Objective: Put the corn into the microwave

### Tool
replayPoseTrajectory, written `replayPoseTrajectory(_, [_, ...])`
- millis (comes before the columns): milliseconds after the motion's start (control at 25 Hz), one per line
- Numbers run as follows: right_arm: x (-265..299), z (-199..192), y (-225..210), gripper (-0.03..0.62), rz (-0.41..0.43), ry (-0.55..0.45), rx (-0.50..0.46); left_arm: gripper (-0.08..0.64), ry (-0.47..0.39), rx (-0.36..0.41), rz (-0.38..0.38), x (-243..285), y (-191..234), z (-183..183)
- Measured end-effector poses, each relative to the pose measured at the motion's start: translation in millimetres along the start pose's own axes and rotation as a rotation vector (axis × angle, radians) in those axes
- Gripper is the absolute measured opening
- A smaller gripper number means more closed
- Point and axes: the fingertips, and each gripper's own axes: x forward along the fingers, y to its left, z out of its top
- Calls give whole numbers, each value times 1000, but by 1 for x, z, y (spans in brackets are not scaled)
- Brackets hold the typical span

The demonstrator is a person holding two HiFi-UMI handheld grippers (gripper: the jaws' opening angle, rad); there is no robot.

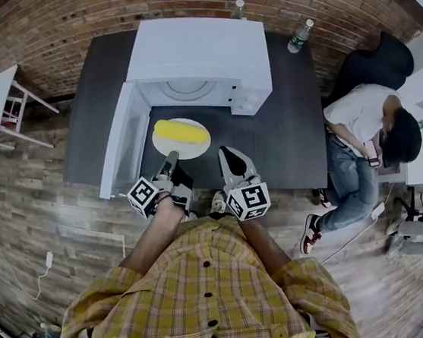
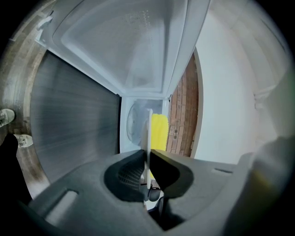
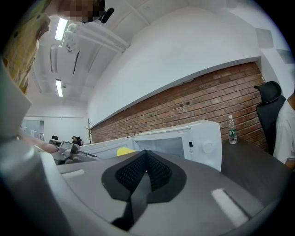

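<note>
The left hand-held gripper point(image 1: 170, 159) pinches the near rim of the plate point(image 1: 189, 151); the corn point(image 1: 179, 131) lies on it, just before the open microwave point(image 1: 203, 52), door point(image 1: 123, 142) swung left; the right hand-held gripper point(image 1: 230, 159) is pressed together, empty, beside the plate. Held by one edge only, the plate may sag or slip; any tilt could roll the corn off, or the far rim could catch the microwave's sill.

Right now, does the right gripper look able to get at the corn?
Probably yes: the corn lies uncovered on the plate just ahead of the right gripper, with nothing between. Its jaws are shut and must open first.
</note>
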Motion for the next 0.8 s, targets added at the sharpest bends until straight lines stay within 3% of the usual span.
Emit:
replayPoseTrajectory(360, [15, -2, -26, -2, 18, 11, 14, 35, -11, 9, 31, 33, 11, 1])
replayPoseTrajectory(520, [15, -3, -36, -2, 13, 15, 24, 35, -21, -3, 5, 44, 6, -2])
replayPoseTrajectory(800, [21, -11, -45, -2, 15, 36, 35, 35, -28, 36, 51, 57, 19, 3])
